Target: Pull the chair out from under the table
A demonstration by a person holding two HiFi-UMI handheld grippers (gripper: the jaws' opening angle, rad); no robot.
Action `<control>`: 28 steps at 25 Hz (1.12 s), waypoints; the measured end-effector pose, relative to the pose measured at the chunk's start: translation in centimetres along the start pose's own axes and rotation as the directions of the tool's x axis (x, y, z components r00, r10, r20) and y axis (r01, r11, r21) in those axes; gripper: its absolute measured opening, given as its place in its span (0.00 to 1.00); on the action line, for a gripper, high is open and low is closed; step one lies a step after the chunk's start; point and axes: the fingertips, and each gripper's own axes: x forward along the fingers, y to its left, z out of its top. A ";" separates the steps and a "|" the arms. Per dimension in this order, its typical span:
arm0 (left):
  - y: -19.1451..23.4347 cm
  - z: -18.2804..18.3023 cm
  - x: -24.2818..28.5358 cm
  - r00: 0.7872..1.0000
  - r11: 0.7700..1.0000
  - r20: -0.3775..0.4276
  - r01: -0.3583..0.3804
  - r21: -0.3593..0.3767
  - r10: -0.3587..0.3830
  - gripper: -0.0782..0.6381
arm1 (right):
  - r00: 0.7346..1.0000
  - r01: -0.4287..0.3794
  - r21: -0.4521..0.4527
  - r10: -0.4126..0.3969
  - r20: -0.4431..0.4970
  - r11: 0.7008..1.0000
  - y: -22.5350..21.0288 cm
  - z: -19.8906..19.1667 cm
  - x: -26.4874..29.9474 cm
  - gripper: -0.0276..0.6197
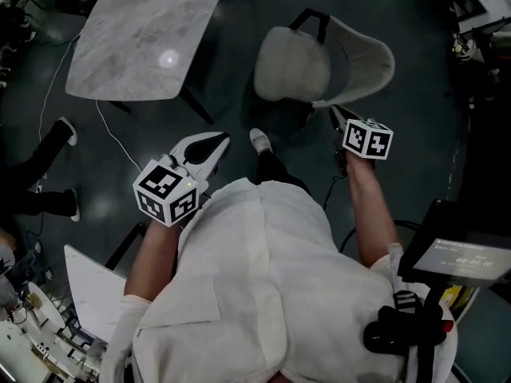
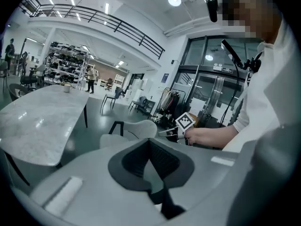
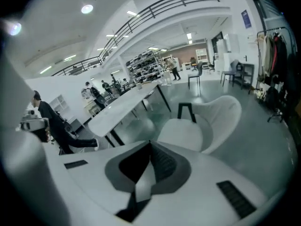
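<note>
Chair [image 1: 297, 64], pale grey shell seat

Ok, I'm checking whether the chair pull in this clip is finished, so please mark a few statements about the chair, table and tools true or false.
1. The chair stands clear of the table, with floor between them. True.
2. The right tool grips the chair's backrest. False: its jaws are shut on nothing, and the chair is beyond them.
3. The left tool is shut and empty. True.
4. The chair lies tipped on its side. False: it stands upright.
</note>
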 end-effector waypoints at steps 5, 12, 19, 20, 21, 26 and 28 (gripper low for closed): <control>-3.2 -3.6 -2.5 1.000 0.999 -0.003 0.031 -0.008 -0.032 0.12 | 0.992 -0.124 -0.101 0.121 -0.032 0.987 9.2 -5.6 -4.0 0.05; -7.9 -5.8 -4.2 1.000 1.000 0.004 0.029 -0.003 -0.029 0.12 | 0.965 -0.263 -0.213 0.257 -0.054 0.941 15.8 -9.3 -9.0 0.05; -13.4 -7.5 -3.2 1.000 1.000 -0.007 -0.008 0.005 0.008 0.12 | 0.939 -0.341 -0.326 0.336 -0.072 0.882 16.4 -11.4 -13.6 0.05; -14.4 -7.5 -2.8 1.000 1.000 -0.003 -0.010 0.000 0.010 0.12 | 0.934 -0.354 -0.340 0.348 -0.083 0.871 16.4 -11.9 -14.4 0.05; -15.6 -7.6 -2.4 1.000 1.000 0.001 -0.010 -0.004 0.010 0.12 | 0.928 -0.370 -0.349 0.361 -0.094 0.861 16.2 -12.4 -15.2 0.05; -21.3 -8.4 -0.2 1.000 1.000 -0.004 -0.015 0.006 0.016 0.12 | 0.905 -0.423 -0.362 0.409 -0.118 0.831 14.5 -15.0 -19.1 0.05; -23.0 -9.0 0.2 0.999 0.999 -0.015 -0.038 0.034 0.039 0.12 | 0.896 -0.441 -0.363 0.430 -0.116 0.821 13.9 -15.4 -20.2 0.05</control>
